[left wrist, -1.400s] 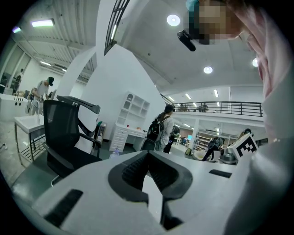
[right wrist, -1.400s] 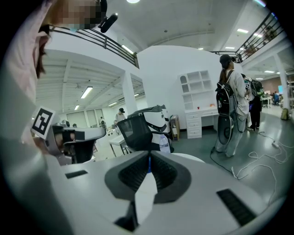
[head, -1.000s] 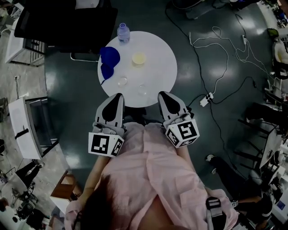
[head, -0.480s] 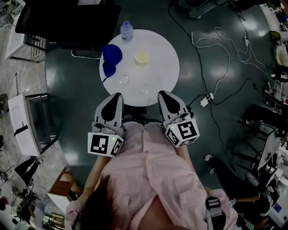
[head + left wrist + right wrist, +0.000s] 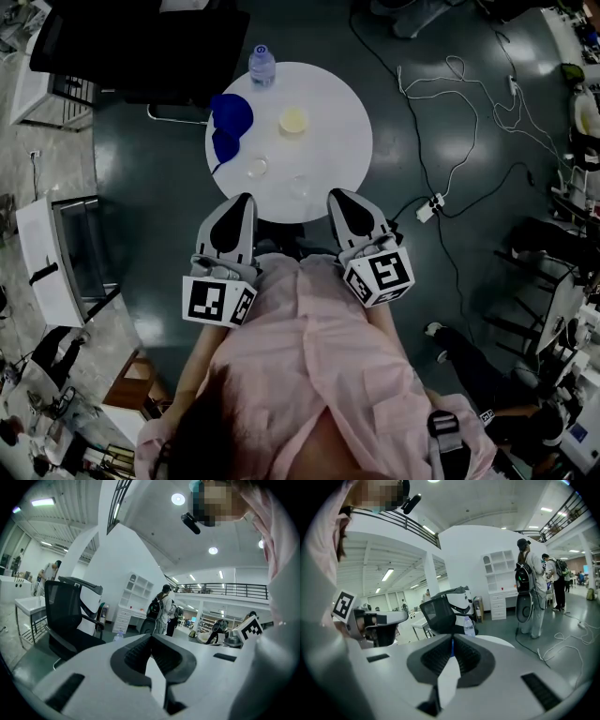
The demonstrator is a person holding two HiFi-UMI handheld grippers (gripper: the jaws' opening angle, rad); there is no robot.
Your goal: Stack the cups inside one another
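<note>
Sitting nearest to the grippers is a small clear plastic cup (image 5: pixel 256 169), on the round white table (image 5: pixel 342 112). It is just ahead of the tips of the left gripper (image 5: pixel 242 201). A second clear plastic cup (image 5: pixel 298 186) stands ahead too, between the two grippers and a bit closer to the right gripper (image 5: pixel 337 197). Farther ahead of the left gripper, and a little to its left, are two dark blue cups (image 5: pixel 229 116). They sit close together, and I cannot tell if they touch. A pale yellow cup (image 5: pixel 293 120) stands farther ahead, between the two grippers.

Both grippers are held side by side near the person's pink shirt (image 5: pixel 309 356). They point forward and a little down, over the near edge of the table, well apart from each other. The left gripper's jaws are pressed together with nothing in them. The right gripper's jaws are pressed together too, also with nothing in them.

A clear water bottle (image 5: pixel 262 64) stands at the far edge of the table, past the blue cups. A black office chair (image 5: pixel 141 42) is beyond it, to the left.
</note>
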